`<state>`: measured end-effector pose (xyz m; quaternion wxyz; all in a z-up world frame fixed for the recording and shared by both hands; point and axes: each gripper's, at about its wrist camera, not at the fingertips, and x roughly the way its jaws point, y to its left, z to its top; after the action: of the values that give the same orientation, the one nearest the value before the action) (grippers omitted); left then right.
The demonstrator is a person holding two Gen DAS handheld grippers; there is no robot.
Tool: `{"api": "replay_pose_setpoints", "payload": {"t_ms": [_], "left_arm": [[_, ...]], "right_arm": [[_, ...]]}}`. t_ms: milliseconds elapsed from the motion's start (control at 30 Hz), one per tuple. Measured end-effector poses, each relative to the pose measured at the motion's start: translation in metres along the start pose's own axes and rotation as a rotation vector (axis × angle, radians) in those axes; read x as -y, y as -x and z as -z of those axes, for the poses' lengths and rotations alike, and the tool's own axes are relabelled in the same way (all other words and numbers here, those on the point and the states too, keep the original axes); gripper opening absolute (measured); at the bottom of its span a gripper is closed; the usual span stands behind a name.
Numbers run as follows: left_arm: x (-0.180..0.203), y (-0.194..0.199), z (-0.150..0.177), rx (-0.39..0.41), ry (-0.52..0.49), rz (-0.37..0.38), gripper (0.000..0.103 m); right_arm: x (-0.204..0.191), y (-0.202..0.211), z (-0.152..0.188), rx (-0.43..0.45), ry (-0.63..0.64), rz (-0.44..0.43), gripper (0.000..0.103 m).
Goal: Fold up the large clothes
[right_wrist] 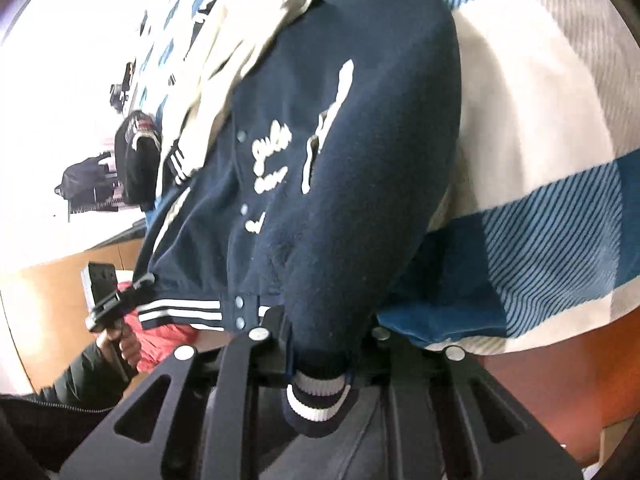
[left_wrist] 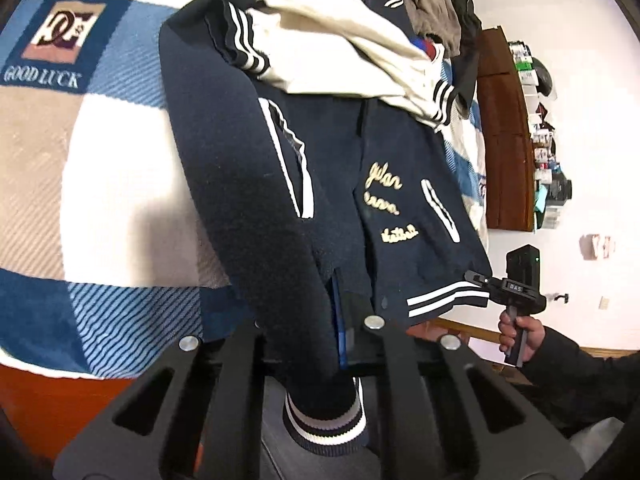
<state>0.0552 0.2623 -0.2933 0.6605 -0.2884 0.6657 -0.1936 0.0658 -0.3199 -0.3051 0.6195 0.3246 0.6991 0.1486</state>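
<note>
Clamping down with your left gripper [left_wrist: 320,344], you have its two black fingers closed on a navy wool sleeve [left_wrist: 256,208] of the navy varsity jacket with white stripes and cream script lettering [left_wrist: 384,200]; the striped knit cuff [left_wrist: 324,420] hangs back past the fingertips, toward the camera. Ahead of that gripper the jacket body lies spread on the blue, white and beige checked blanket [left_wrist: 80,184], with a cream-sleeved garment [left_wrist: 320,28] heaped on its far end. Off to its right, your right hand [left_wrist: 520,336] holds the other tool at the striped hem [left_wrist: 444,300].

Your right gripper [right_wrist: 320,340] is pinched shut on the other navy sleeve [right_wrist: 360,184], its banded cuff [right_wrist: 316,396] likewise trailing back between the fingers. To that gripper's left sits the lettered chest and snap placket [right_wrist: 242,212], and further left your left hand [right_wrist: 120,344] grips its handle beside the hem.
</note>
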Motion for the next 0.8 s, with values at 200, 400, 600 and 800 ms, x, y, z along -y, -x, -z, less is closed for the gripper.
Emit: {"api": "replay_pose_setpoints", "payload": {"t_ms": [200,400,600,800], "left_arm": [[0.01,0.033,-0.026,-0.01,0.027,0.072,0.011],[0.011,0.073,-0.074,0.037,0.043,0.169,0.011],[0.021,0.095,-0.118,0.052,0.062,0.158,0.011],[0.039,0.099,-0.169,0.12,0.099,0.179,0.011]], "right_arm": [[-0.043,0.051,-0.02,0.135,-0.082,-0.075,0.016],[-0.095,0.072,-0.033,0.255,-0.128,-0.1,0.015],[-0.124,0.094,-0.07,0.324,-0.128,-0.136,0.015],[-0.141,0.111,-0.124,0.347,-0.103,-0.177,0.015]]}}
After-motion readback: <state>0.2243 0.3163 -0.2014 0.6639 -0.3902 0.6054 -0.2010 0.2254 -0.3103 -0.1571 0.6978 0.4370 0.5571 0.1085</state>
